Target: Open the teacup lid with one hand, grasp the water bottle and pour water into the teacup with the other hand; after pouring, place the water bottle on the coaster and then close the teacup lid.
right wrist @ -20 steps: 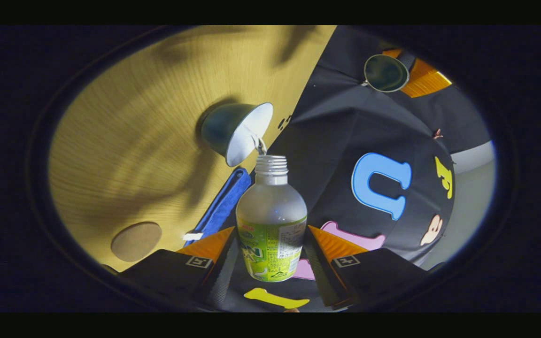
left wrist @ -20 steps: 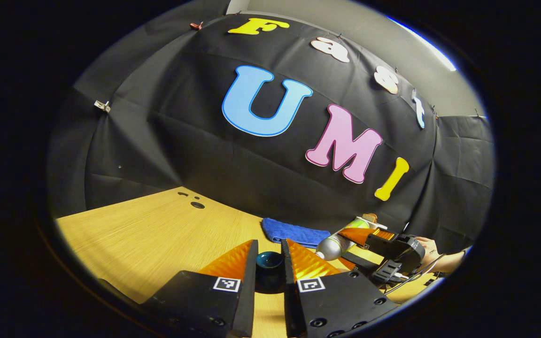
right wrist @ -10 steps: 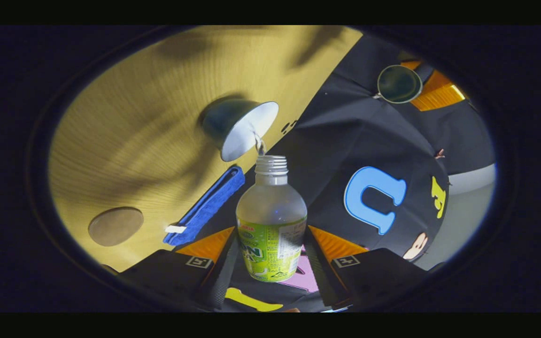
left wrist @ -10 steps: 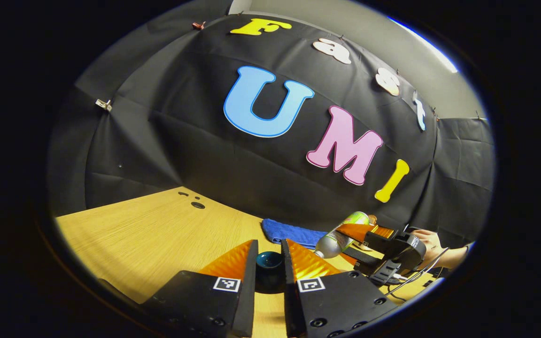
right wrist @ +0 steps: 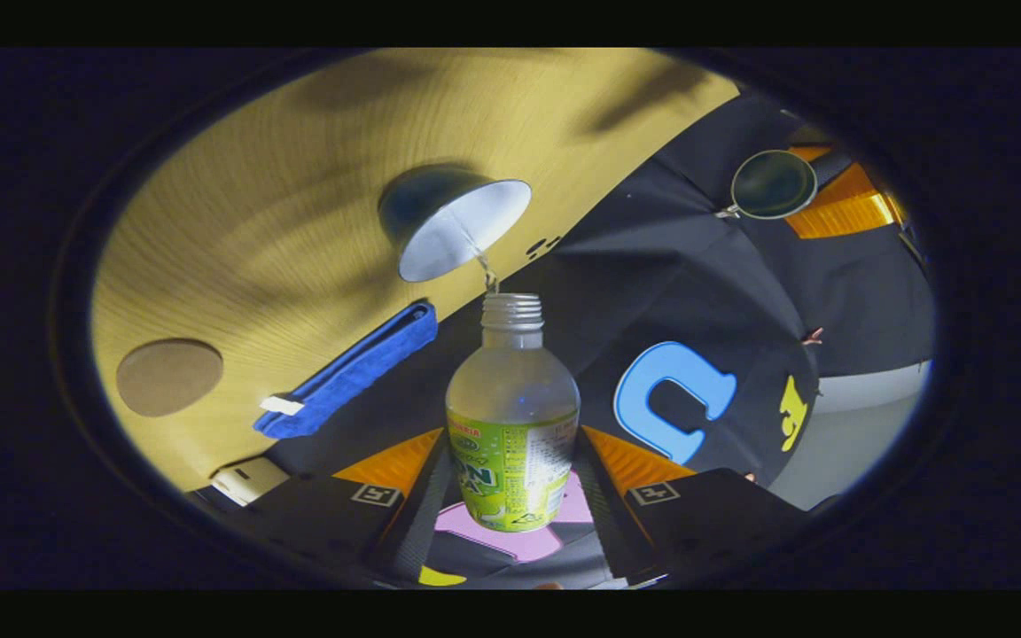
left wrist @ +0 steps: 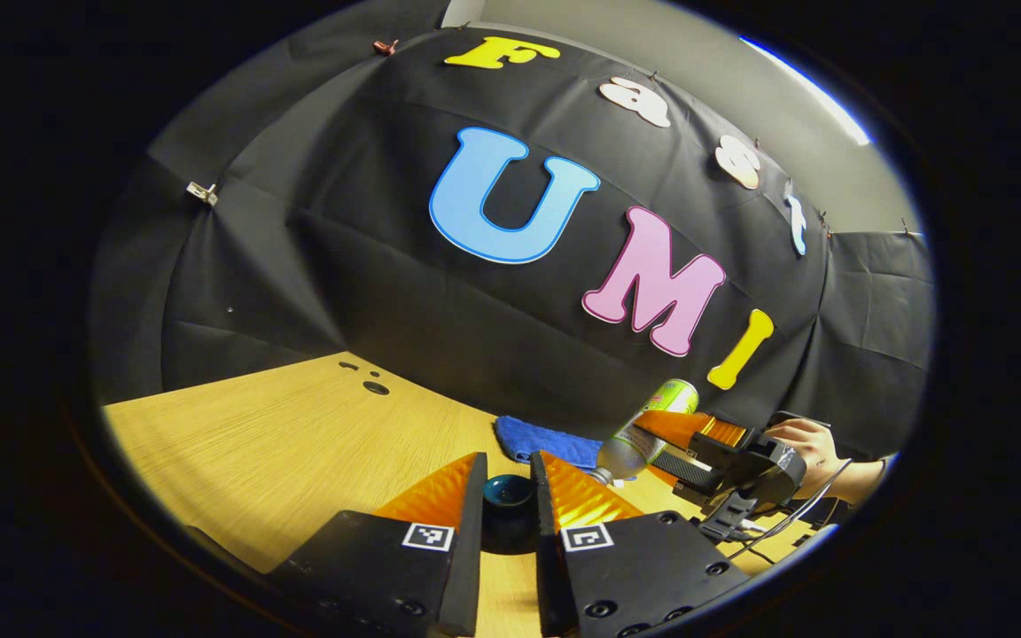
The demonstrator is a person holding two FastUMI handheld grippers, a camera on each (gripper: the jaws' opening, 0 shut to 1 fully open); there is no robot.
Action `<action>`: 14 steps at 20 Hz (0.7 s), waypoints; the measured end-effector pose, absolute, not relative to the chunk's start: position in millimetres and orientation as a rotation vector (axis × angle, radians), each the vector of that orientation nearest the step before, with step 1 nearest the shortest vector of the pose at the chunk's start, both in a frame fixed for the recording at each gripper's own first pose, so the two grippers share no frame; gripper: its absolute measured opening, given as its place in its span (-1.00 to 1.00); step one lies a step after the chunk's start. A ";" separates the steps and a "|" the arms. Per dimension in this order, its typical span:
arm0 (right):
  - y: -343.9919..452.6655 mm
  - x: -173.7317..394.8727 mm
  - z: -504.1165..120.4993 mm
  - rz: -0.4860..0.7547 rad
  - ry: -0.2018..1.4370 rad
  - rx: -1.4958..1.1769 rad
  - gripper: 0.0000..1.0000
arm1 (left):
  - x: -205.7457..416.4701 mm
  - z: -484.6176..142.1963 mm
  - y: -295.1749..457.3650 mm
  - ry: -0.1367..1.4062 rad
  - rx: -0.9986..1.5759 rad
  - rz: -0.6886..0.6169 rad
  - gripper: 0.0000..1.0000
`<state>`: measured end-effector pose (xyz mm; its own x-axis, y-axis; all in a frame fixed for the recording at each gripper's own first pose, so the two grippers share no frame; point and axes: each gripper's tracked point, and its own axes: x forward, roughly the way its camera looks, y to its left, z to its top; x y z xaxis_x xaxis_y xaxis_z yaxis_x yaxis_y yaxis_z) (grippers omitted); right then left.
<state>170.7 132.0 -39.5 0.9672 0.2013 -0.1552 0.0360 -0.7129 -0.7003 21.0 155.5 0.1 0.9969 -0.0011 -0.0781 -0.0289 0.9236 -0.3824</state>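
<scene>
In the left gripper view, the left gripper [left wrist: 509, 496] pinches the dark teacup lid [left wrist: 509, 492] between its fingers, held above the wooden table [left wrist: 280, 443]. Off to the right, the right gripper [left wrist: 697, 443] holds the water bottle [left wrist: 648, 434], mouth tipped downward.

In the right gripper view, the fingers clamp the bottle's labelled body; its long axis points straight ahead, neck just beside the open teacup's [right wrist: 457, 226] rim, a thin stream crossing. The round coaster [right wrist: 169, 377] lies near the table's edge, past the blue cloth [right wrist: 351, 372].

A light wooden table [left wrist: 262, 443] carries a teacup [right wrist: 440, 226], a folded blue cloth [left wrist: 546, 440] along its far edge, and a round coaster [right wrist: 169, 377] near the cloth.
</scene>
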 end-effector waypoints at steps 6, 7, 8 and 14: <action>137.8 171.8 -32.1 0.293 -0.212 -2.411 0.55 | 20.5 2.7 158.6 0.066 -0.409 0.016 -0.41; 139.4 172.1 -31.8 0.293 -0.219 -2.421 0.55 | 20.1 3.0 158.5 0.067 -0.411 0.015 -0.41; 140.3 170.8 -31.5 0.292 -0.230 -2.431 0.55 | 20.7 1.8 158.1 0.067 -0.412 0.016 -0.41; 134.6 169.2 -37.9 0.311 -0.180 -2.370 0.55 | 21.1 1.8 158.2 0.069 -0.411 0.015 -0.41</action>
